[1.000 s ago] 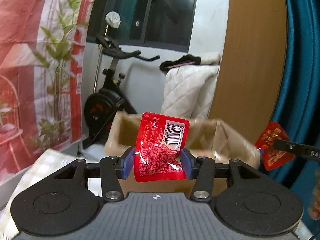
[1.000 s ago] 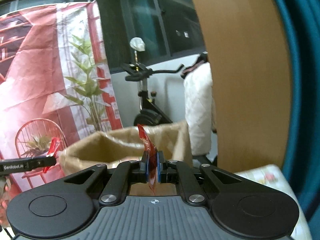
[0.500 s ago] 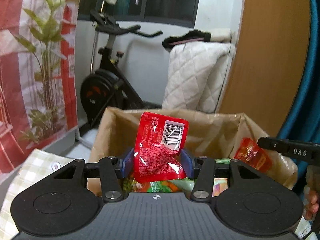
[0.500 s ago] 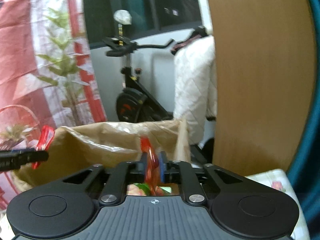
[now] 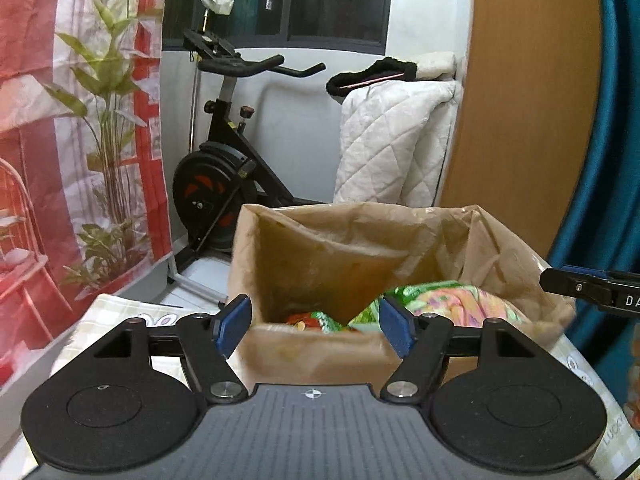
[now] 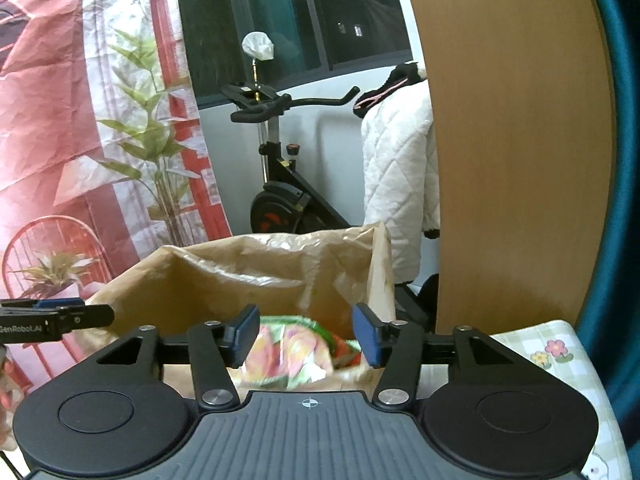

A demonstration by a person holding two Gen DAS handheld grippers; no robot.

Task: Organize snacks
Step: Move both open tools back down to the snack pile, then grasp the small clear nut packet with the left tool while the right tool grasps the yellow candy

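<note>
A moment ago each tool held a small red snack packet above the brown paper bag [image 5: 320,264]. Now both packets are gone from the tools. The left tool [image 5: 314,324] has its two blue pads wide apart with nothing between them. The right tool [image 6: 306,336] is the same, pads apart and empty. So both packets were most likely dropped into the bag. That would mean two more snacks are put away.

In the left view, the bag fills the middle of the frame, just past the pads. Its mouth is open. Inside, at the lower middle, lies a big green and pink snack pack [image 5: 448,300], and a bit of red [image 5: 300,317] shows beside it. That red bit may be one of the dropped packets, but it is too blurry to be sure. The right tool's arm pokes in at the right edge of this view, above the bag's right rim.

In the right view, the green and pink pack sits low in the middle, right between the open pads but down inside the bag, not touching them. The bag stands on a worktop [image 6: 552,352] with a checked, flowery cloth, seen at the lower right. An exercise bike [image 5: 224,168] stands behind the bag.

Next, the tools likely need to go back for more snacks.
</note>
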